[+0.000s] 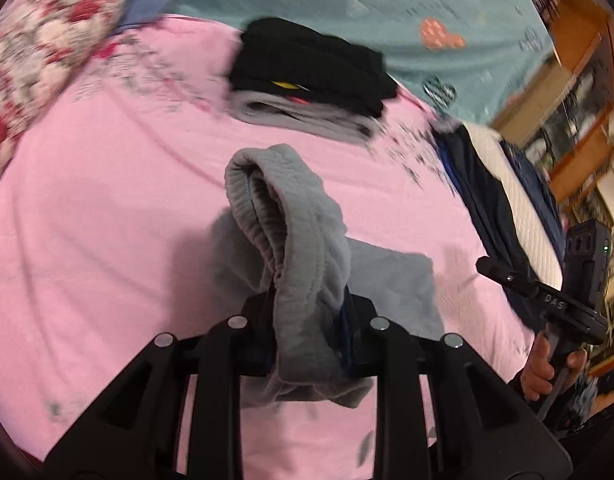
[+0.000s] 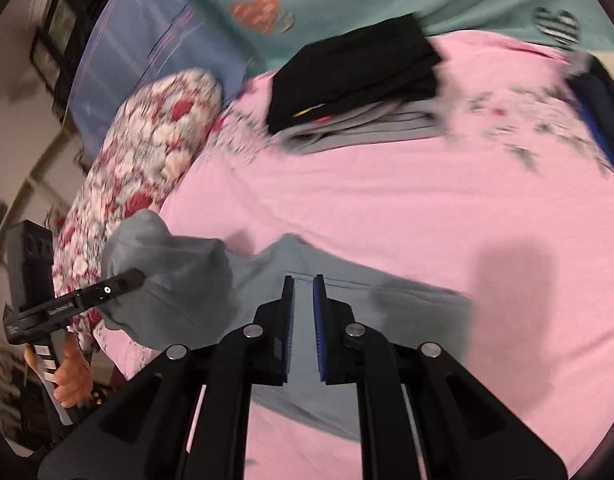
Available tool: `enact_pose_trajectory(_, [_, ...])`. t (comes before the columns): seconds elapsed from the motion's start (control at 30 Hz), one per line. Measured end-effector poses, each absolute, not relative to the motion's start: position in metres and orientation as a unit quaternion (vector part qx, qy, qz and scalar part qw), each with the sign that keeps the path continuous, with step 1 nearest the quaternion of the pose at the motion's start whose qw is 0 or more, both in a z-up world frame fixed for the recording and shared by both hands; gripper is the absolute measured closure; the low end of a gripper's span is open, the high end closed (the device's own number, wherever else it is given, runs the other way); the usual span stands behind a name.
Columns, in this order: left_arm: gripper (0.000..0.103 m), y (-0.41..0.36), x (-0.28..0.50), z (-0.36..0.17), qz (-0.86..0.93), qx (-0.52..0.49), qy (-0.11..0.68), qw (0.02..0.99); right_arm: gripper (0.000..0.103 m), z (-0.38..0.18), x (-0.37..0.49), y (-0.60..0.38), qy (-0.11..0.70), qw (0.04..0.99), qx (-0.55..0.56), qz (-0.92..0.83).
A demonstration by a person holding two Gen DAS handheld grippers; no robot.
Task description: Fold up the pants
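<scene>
A: Where are the grey pants [image 1: 295, 240]?

B: Bunched waistband-first in the left tool [image 1: 307, 320], lifted off the pink bedsheet [image 1: 107, 200]. Its pads are clamped on a thick fold of the cloth, and the rest trails down onto the sheet.

A: And the right tool [image 2: 303, 312]?

B: Its pads stand a narrow gap apart above the flat grey leg [image 2: 407, 304], and nothing is pinched between them. From its own camera the left tool shows at nine o'clock, with the lifted bundle beside it.

A: What lies beyond?

B: At twelve o'clock, a stack of folded clothes [image 1: 307, 76], black on top, grey beneath. A flowered pillow [image 1: 39, 48] sits at ten o'clock, a teal blanket [image 1: 387, 4] behind the stack, and dark blue clothing [image 1: 487, 200] at three o'clock.
</scene>
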State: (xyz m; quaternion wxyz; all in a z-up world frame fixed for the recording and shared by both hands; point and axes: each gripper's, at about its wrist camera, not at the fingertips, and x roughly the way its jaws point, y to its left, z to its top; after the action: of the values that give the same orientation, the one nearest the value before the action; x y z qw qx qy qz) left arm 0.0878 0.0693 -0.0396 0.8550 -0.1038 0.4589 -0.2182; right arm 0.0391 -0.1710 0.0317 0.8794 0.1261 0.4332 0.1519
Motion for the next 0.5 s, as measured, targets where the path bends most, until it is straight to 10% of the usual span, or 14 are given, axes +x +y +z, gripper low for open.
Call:
enact_pose_trajectory(0.3, [0.077,-0.084,0.088,-0.092,-0.253,0.042,0.534,0.806,0.092,0.001,-0.052,-0.292,0.421,0.878,0.224,0.048])
enact_pose_trajectory(0.37, [0.06,-0.089,0.089,-0.098,-0.249,0.039,0.55,0.796,0.092,-0.005,-0.056,-0.295,0.422,0.874,0.236,0.049])
enact_pose_trajectory(0.43, [0.017,-0.09,0.091,-0.1,-0.273,0.006,0.564,0.78,0.092,-0.008,-0.054,-0.295,0.425,0.871,0.24,0.05])
enact_pose_trajectory(0.5, [0.017,-0.091,0.088,-0.093,-0.28,0.0,0.554,0.784,0.092,-0.014,-0.049,-0.294,0.43,0.868,0.243,0.057])
